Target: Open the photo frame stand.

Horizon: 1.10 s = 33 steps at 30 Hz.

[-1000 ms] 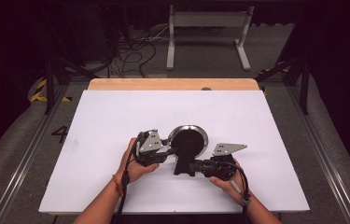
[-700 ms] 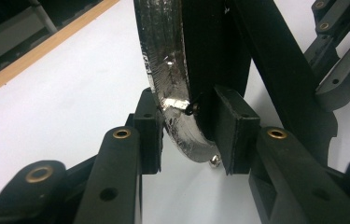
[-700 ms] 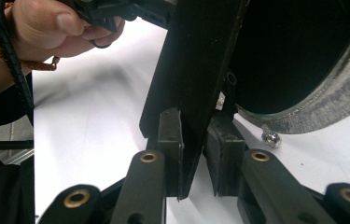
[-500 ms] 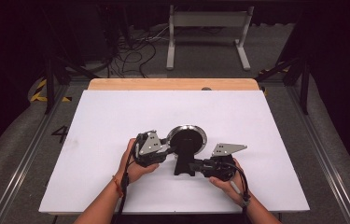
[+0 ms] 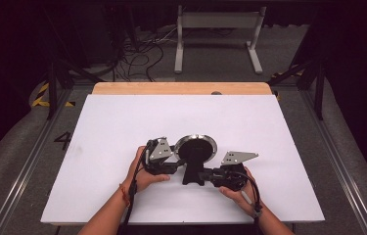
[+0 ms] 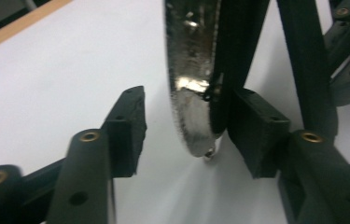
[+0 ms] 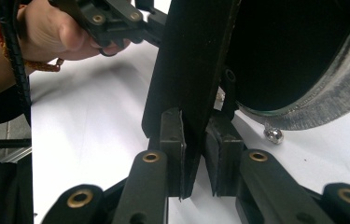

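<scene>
- High view: round black mirror with a silver metal rim point(image 5: 196, 148) stands on the white table point(image 5: 279, 127), near its front edge, between both hands;
- right gripper point(image 7: 196, 154) pinches its flat black stand point(image 7: 191, 70);
- left gripper point(image 6: 186, 130), jaws just widened, straddles the rim; one pad point(image 6: 252, 130) touches, the other stands clear.

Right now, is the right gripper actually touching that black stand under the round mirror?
Touching. The right gripper view shows the right gripper with both pads pressed against the flat black stand of the mirror.
</scene>
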Each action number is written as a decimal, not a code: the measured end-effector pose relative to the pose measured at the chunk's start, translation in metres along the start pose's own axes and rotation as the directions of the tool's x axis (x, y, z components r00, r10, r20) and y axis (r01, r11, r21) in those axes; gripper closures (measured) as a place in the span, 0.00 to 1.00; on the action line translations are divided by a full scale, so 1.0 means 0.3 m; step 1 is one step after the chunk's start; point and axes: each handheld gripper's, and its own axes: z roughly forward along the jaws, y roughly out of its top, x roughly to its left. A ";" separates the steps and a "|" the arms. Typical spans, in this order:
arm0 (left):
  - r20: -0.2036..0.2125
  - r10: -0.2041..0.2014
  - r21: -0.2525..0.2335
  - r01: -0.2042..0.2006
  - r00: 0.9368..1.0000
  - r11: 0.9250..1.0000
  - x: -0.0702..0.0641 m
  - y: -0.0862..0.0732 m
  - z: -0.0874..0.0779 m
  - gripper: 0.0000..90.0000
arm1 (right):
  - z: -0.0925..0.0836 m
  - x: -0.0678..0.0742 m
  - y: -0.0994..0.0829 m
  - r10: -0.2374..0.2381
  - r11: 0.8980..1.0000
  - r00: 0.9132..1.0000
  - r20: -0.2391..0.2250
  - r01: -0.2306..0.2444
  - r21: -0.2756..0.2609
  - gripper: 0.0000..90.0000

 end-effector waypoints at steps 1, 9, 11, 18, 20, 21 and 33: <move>0.009 0.001 0.000 -0.001 1.000 1.000 0.000 -0.002 0.002 0.61 | 0.000 0.001 0.000 -0.001 1.000 1.000 0.001 0.001 0.001 0.88; -0.008 0.031 0.011 -0.031 0.999 0.999 -0.014 0.000 0.010 0.70 | -0.005 0.005 0.004 -0.004 1.000 1.000 -0.001 0.004 -0.009 0.86; -0.019 0.040 0.012 -0.040 0.999 0.999 -0.016 0.002 0.010 0.70 | -0.007 0.005 0.004 -0.004 1.000 1.000 0.004 0.004 -0.011 0.86; -0.106 0.064 0.024 -0.062 0.992 0.998 -0.018 0.004 0.022 0.71 | -0.009 0.007 0.004 0.000 1.000 1.000 0.005 0.000 -0.008 0.85; -0.112 0.057 0.017 -0.055 0.992 0.998 -0.009 -0.001 0.027 0.71 | -0.005 0.010 0.005 -0.007 1.000 1.000 0.016 0.007 0.001 0.85; -0.114 0.056 0.015 -0.054 0.992 0.998 -0.008 -0.001 0.028 0.71 | -0.003 0.010 0.004 -0.006 1.000 1.000 0.017 0.006 0.000 0.85; -0.192 0.057 0.031 -0.052 0.980 0.998 -0.008 0.001 0.054 0.69 | 0.019 0.007 -0.008 0.001 1.000 0.997 0.077 -0.002 0.017 0.86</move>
